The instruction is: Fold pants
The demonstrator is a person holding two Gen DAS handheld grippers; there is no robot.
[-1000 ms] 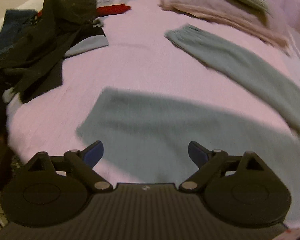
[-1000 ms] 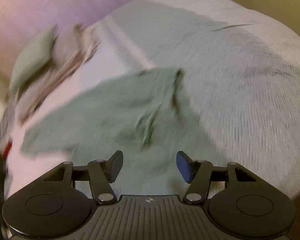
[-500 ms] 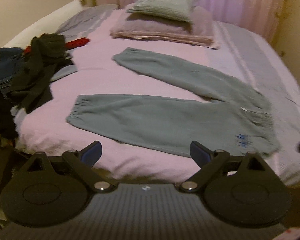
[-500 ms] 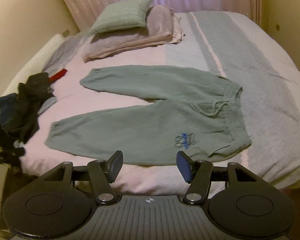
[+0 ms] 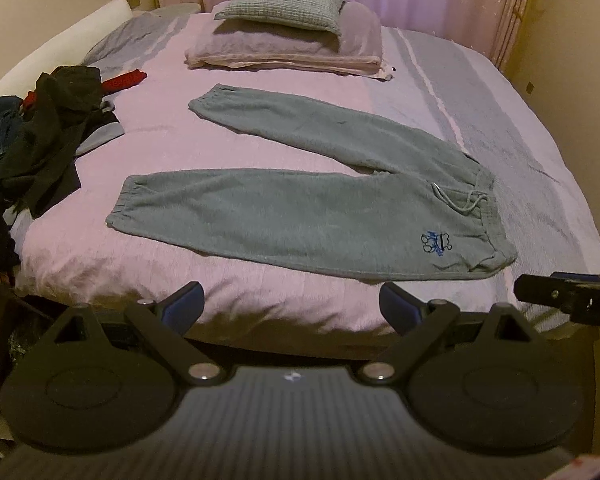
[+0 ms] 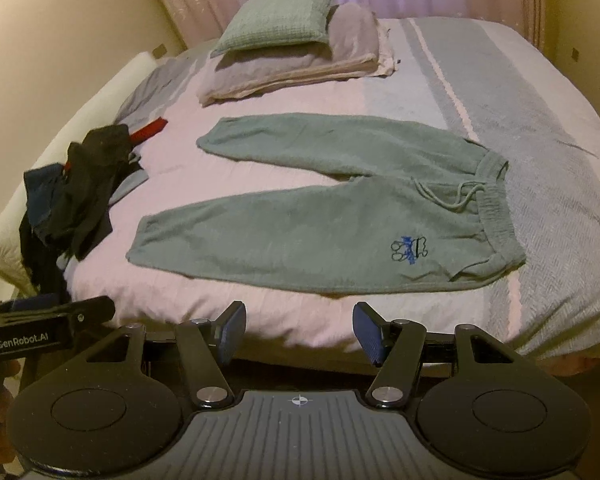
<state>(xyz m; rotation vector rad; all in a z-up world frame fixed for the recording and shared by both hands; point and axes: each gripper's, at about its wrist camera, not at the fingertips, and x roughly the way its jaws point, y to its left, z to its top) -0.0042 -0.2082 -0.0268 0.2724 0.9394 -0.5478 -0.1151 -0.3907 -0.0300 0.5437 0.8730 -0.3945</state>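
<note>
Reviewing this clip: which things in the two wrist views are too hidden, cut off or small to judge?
- Dark clothes pile: left wrist view, cut off by the left edge; single garments cannot be told apart.
- Blue logo on the pants: too small to read in either view.
- Right gripper: left wrist view, mostly cut by the right edge.
- Left gripper: right wrist view, fingers out of frame.

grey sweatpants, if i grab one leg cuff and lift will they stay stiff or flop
The grey sweatpants look like soft fleece lying flat on the bed, so they will probably drape and sag. A lifted cuff would likely drag the leg behind it. The loose drawstring may dangle.
</note>
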